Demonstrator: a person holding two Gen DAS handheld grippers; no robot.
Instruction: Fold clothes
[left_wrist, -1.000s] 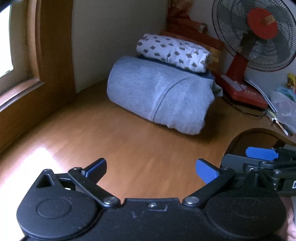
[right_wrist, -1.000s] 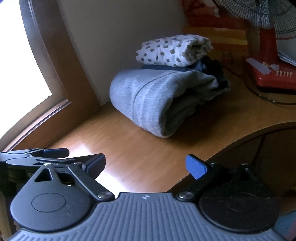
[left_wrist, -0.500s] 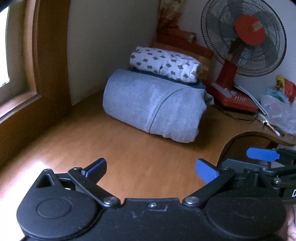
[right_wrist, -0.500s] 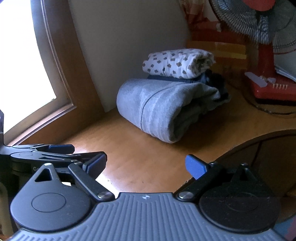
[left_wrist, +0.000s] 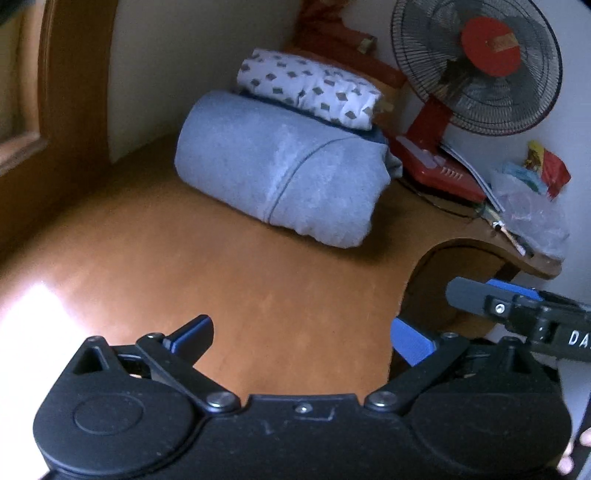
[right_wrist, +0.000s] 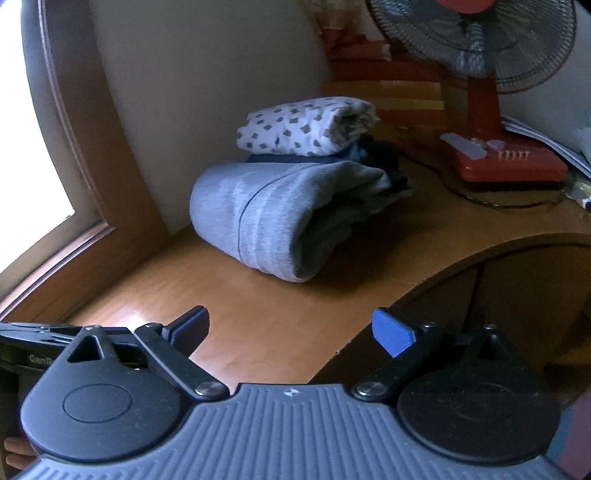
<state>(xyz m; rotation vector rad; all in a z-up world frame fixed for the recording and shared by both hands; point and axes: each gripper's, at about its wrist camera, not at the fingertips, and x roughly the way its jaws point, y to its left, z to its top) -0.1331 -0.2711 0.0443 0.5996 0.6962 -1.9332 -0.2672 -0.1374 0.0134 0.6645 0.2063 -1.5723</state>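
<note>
A: Left wrist view, nearest first: the left gripper has its blue-tipped fingers spread wide with nothing between them, hanging over bare wooden table. At the right edge the right gripper shows side-on; its own view shows the right gripper's fingers equally spread and empty.

B: So which step is this?

A: My reading is a gap between garments. The grey folded garment sits in the middle distance as a thick bundle, well apart from both grippers, with a white patterned garment folded on top of it and something dark blue sandwiched between. Nothing unfolded lies on the table in either view.

B: Then the next move?

A: Probably fetching another piece, if one remains, and spreading it on the open wood near the grippers. That needs a garment neither camera shows.

B: What else can't you see?

A: The dark blue layer is only an edge, so I can't say what it is. Behind the stack, the red fan is cut off at the top in the right view, and the clutter of papers and plastic far right is too blurred to identify. Below the table's curved edge all is in shadow.
</note>
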